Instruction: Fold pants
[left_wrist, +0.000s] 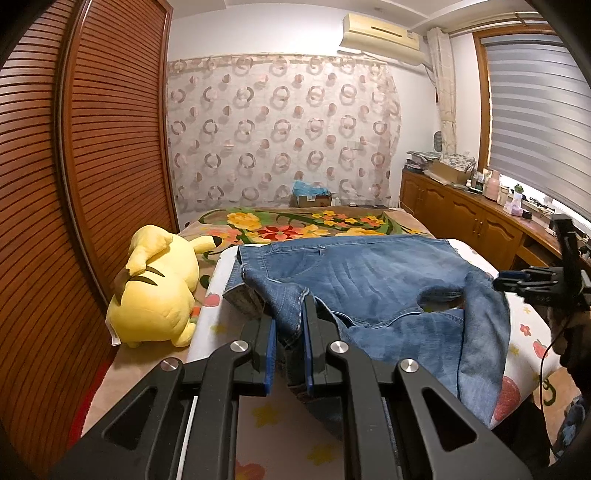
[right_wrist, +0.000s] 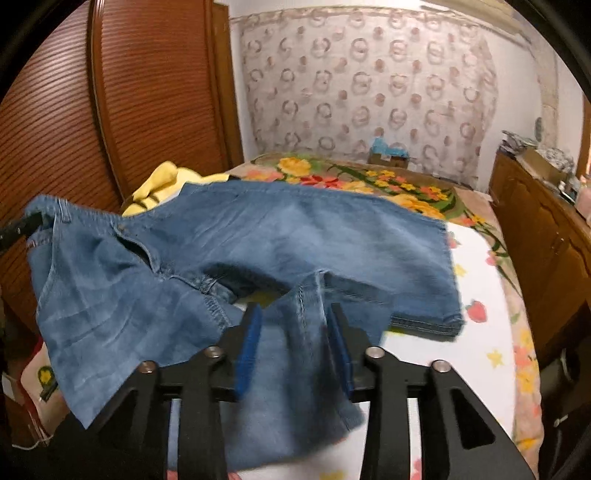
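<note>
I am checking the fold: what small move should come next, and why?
Probably the right gripper should draw back clear of the jeans: its jaws stand open around a fold of cloth, while the left gripper grips the other end.

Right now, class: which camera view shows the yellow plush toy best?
The left wrist view: the yellow plush toy lies whole beside the jeans. The right wrist view shows only a yellow scrap behind the denim.

Warm, fairly dim indoor light fills the room; daylight glows through the blinds (left_wrist: 535, 110) at far right, with glare along their lower edge. The left wrist view is sharp. The right wrist view is smeared by motion blur (the jeans (right_wrist: 240, 251) most). Fisheye bending curves the wardrobe door (left_wrist: 110, 129), and dark vignetting fills the corners.
</note>
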